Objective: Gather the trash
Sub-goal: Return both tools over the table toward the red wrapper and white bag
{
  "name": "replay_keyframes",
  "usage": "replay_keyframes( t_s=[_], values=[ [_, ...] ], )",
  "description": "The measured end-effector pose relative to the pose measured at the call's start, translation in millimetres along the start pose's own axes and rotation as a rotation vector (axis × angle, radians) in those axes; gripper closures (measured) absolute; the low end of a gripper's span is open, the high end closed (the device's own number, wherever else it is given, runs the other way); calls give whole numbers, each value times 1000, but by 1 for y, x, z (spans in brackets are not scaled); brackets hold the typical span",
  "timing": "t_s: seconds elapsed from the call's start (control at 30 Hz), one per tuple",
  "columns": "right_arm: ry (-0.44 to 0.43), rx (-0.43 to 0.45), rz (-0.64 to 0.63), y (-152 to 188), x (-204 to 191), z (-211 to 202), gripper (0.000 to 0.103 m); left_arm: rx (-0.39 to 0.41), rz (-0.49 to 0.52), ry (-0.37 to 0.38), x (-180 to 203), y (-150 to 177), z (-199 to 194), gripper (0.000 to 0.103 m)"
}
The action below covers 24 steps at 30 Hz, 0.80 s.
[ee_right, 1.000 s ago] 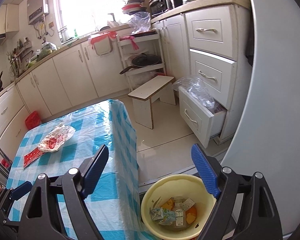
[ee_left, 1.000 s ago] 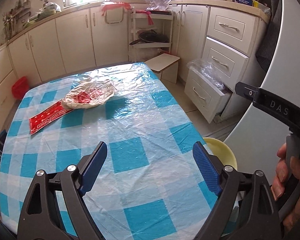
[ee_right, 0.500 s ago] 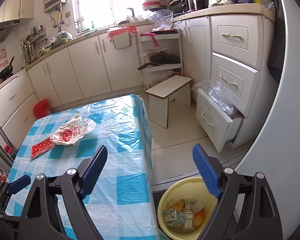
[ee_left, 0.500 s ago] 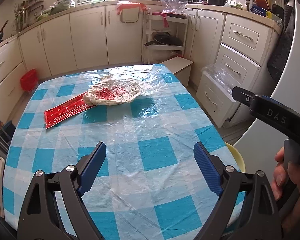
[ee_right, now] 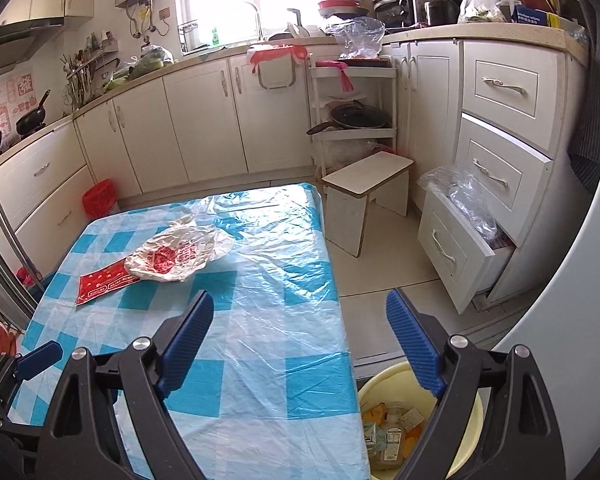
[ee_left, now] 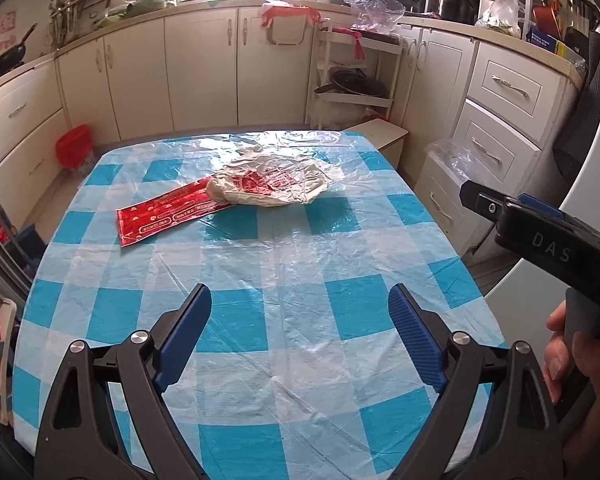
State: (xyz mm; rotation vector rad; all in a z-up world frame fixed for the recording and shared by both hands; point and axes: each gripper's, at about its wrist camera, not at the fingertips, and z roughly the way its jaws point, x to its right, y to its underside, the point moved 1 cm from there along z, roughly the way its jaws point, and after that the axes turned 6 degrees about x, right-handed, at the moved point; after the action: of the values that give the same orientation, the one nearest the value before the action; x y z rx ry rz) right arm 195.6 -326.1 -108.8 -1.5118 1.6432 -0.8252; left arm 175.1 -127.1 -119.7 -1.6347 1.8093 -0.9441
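A crumpled white plastic bag with red print point(ee_left: 272, 184) point(ee_right: 176, 256) lies on the far half of the blue-checked table point(ee_left: 260, 312) point(ee_right: 260, 312). A flat red wrapper point(ee_left: 168, 212) point(ee_right: 106, 282) lies beside it, its end tucked under the bag. My left gripper point(ee_left: 300, 320) hangs open over the near part of the table with nothing between its fingers. My right gripper point(ee_right: 300, 328) is open too, over the table's right edge. A yellow bin point(ee_right: 466, 456) with several pieces of trash stands on the floor below it.
A small white stool point(ee_right: 366, 196) stands beyond the table's far right corner. An open bottom drawer point(ee_right: 456, 252) with clear plastic sticks out at the right. A red bin point(ee_left: 74, 146) sits by the cabinets at the left. A hand point(ee_left: 572, 356) holds the right gripper.
Both views have swung to the left, so the table fills more of each frame and the bag and wrapper sit nearer the middle. The yellow bin has slid toward the lower right.
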Motion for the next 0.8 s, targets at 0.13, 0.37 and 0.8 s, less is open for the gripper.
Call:
replay_keyframes(
  t_s=[0.13,0.37,0.8],
  values=[
    [-11,-5,-12,1,-8,3,18,-1,-14,-10,-10,0,1,16],
    [-32,-11,-39,1,-26,8,17,-4,-32,-26,-26,2,3,16],
    [-84,-23,-93,2,-56,19,15,-9,-58,-46,-49,2,10,16]
  ],
)
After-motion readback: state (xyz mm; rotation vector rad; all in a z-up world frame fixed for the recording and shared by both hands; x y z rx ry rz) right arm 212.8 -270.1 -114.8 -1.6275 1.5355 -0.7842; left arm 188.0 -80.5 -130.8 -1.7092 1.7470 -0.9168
